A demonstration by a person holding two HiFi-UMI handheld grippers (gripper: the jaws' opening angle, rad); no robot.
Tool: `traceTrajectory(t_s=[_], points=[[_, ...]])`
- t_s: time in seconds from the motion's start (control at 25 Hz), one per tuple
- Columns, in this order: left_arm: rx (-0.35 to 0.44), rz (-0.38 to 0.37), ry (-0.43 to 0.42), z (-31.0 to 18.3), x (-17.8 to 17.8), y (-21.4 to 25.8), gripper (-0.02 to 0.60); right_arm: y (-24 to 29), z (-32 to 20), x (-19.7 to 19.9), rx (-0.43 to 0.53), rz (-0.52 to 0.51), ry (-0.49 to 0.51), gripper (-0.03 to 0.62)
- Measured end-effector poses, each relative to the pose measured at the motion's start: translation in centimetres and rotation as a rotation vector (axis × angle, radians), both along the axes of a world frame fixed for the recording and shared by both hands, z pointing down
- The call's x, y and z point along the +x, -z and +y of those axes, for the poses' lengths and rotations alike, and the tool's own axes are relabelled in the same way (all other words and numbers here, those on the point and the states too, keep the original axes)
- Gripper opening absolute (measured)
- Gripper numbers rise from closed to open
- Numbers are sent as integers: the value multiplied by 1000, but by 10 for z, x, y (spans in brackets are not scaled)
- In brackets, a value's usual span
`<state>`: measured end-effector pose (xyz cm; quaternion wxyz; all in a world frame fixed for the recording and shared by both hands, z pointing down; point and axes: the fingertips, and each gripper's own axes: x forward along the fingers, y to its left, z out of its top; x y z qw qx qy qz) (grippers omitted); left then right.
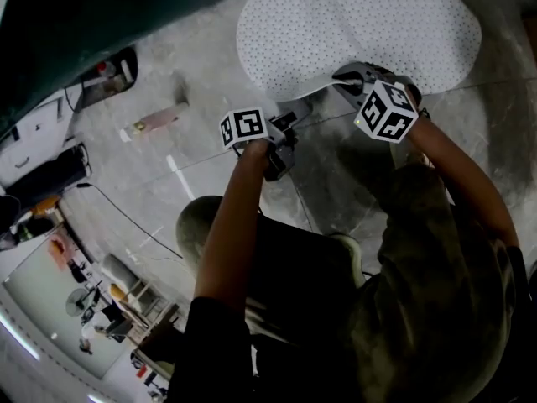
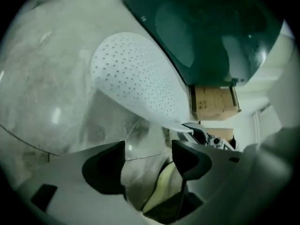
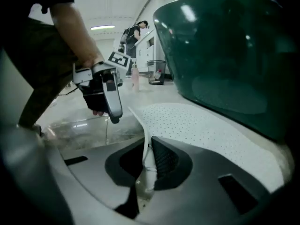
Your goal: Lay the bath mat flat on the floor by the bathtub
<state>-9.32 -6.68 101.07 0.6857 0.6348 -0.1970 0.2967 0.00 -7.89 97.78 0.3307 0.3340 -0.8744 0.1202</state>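
A white perforated bath mat (image 1: 361, 32) lies on the grey floor beside the dark green bathtub (image 1: 84, 15). Its near edge is lifted off the floor. My right gripper (image 1: 348, 78) is shut on that raised edge; in the right gripper view the mat's rim (image 3: 146, 158) is pinched between the pads and the mat (image 3: 201, 125) spreads out toward the tub (image 3: 225, 55). My left gripper (image 1: 295, 114) hovers just left of it, open and empty. In the left gripper view its jaws (image 2: 147, 149) stand apart short of the mat (image 2: 136, 78).
A pink bottle (image 1: 155, 120) lies on the floor to the left, with a thin cable (image 1: 126, 217) nearer me. A cardboard box (image 2: 213, 102) stands past the tub. A waste bin (image 3: 158, 72) and a person (image 3: 133, 32) are far back. My yellow-green shoe (image 2: 164, 186) is below the left jaws.
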Motion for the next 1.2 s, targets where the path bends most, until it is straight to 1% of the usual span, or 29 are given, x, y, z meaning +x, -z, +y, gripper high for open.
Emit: traceTrajectory(t_s=[0.08,0.12,0.16,0.2,0.28,0.32,0.36,0.4,0.44,0.56,0.64,0.68,0.72,0.76,0.8,0.88,0.96,1.0,1.08,1.12,1.16,1.2], points=[[-9,58,132,-9,5,0,308,6,-2,5,-3,-42,-27,32],[-3,109,198,-17,11,7,308,8,-2,6,-3,-49,-30,33],[1,171,247,-25,20,16,308,8,-2,7,-1,-46,-27,34],[0,235,269,-30,30,27,308,7,-1,6,0,-37,-21,32],[-11,332,252,-32,47,46,327,2,2,5,2,-10,-9,34],[-17,354,233,-31,52,52,338,0,3,4,4,1,-6,34],[-18,354,225,-32,54,53,347,-1,3,3,7,7,-4,34],[-12,331,236,-34,51,50,350,0,4,2,13,7,-3,34],[0,289,269,-39,44,44,350,1,5,2,23,7,3,34],[46,133,397,-55,13,13,348,5,10,0,62,25,30,34],[93,76,417,-64,0,-1,331,5,12,1,72,28,36,34],[129,49,410,-69,-4,-4,247,5,13,-1,74,25,41,34],[168,18,398,-74,-9,-5,106,5,15,-3,74,21,50,35],[201,-9,382,-80,-12,-4,69,6,16,-5,75,16,62,35],[221,-26,363,-85,-12,-3,66,7,17,-5,77,13,74,37],[243,-37,339,-96,-9,1,66,11,20,-6,86,3,92,41],[265,-56,341,-107,-13,2,86,16,22,-8,98,-13,97,41],[267,-74,349,-111,-17,1,86,19,23,-8,101,-25,96,41],[247,-120,341,-112,-23,0,50,26,26,-7,97,-64,87,59],[236,-146,308,-110,-24,0,38,30,26,-3,91,-98,73,77],[243,-175,246,-108,-25,1,31,36,26,4,87,-147,46,130],[278,-207,150,-106,-24,3,31,42,25,15,90,-210,3,176]])
